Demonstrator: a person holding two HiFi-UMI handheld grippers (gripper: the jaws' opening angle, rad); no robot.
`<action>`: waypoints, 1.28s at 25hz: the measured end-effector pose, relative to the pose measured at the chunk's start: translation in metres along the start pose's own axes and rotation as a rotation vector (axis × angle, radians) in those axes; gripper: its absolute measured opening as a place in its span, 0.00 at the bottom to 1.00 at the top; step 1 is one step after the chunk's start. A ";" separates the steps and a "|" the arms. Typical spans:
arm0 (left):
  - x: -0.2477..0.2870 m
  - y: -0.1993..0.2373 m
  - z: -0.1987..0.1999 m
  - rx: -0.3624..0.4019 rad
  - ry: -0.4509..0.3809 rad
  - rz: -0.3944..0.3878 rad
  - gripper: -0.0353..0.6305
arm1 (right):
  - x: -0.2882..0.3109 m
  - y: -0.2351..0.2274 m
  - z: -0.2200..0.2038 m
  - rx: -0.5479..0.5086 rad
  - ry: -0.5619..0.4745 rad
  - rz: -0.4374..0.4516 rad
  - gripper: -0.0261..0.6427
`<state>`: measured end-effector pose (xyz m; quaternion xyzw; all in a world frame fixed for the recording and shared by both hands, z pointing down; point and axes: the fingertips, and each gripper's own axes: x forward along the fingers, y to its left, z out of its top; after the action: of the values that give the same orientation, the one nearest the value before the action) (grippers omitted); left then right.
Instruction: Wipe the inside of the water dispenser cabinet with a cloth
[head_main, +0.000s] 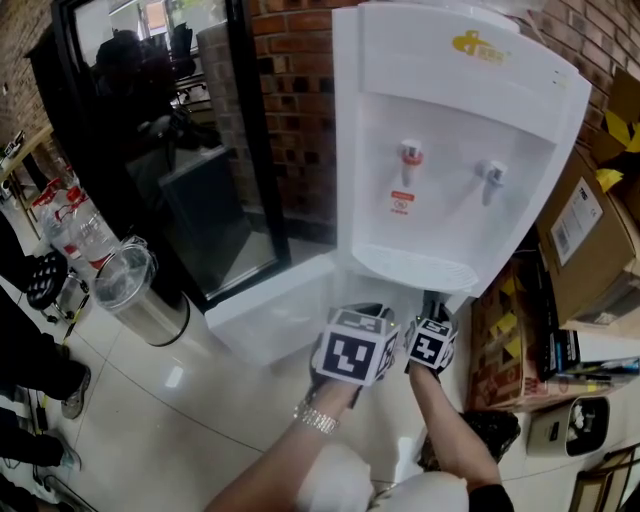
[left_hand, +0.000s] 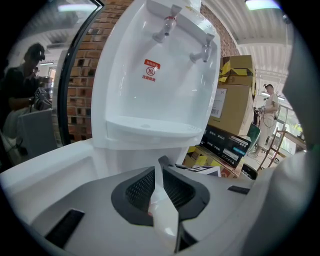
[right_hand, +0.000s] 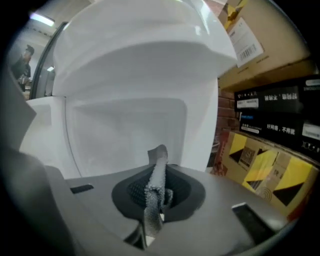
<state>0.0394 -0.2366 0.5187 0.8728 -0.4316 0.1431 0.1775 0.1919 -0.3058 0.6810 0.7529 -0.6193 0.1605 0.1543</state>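
Right tongs (right_hand: 159, 156) are pinching the grey mesh cloth (right_hand: 152, 197). Jaws are pressed together on it, with one fold poking up past the tips and the rest trailing back toward me. Left tongs (left_hand: 162, 165) are pressed together too, pinching a thin white strip (left_hand: 164, 212); I can't tell if it's film or tissue. Both tongs are hovering side by side, low in front of the dispenser (head_main: 450, 150), just below its drip tray (head_main: 412, 266).

The cabinet (right_hand: 127, 132) is sitting at the foot of the dispenser under that tray. Its door (head_main: 270, 310) is standing open to the left.

Key relation: the white cavity is lying straight ahead of the right tongs, on the jaw axis and near, and the cloth is not touching any wall yet. The left tongs are pointing higher, at the tap panel and tray. So the right hand is both nearer the opening and carrying the cloth.

My read is that wiping isn't under way yet, and the next move is pushing the right tongs straight in, fold first.

The cloth's long axis is running along the jaws, so only a narrow edge would be meeting the wall. It probably needs tilting to lay more cloth flat.

Risks are the hard tips knocking the plastic, and the boxes (right_hand: 270, 165) crowding the cabinet's right edge.
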 end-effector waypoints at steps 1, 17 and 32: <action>-0.001 0.001 0.000 -0.001 -0.002 0.002 0.13 | 0.004 -0.003 -0.009 0.010 0.026 -0.003 0.07; 0.001 0.001 0.001 -0.002 -0.004 0.004 0.13 | -0.004 0.029 0.015 -0.053 -0.051 0.125 0.07; 0.004 0.006 -0.005 0.005 0.022 0.019 0.13 | 0.036 -0.003 -0.079 0.089 0.245 0.106 0.07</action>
<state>0.0362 -0.2406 0.5256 0.8674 -0.4377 0.1554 0.1787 0.1976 -0.3032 0.7676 0.6999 -0.6272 0.2863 0.1865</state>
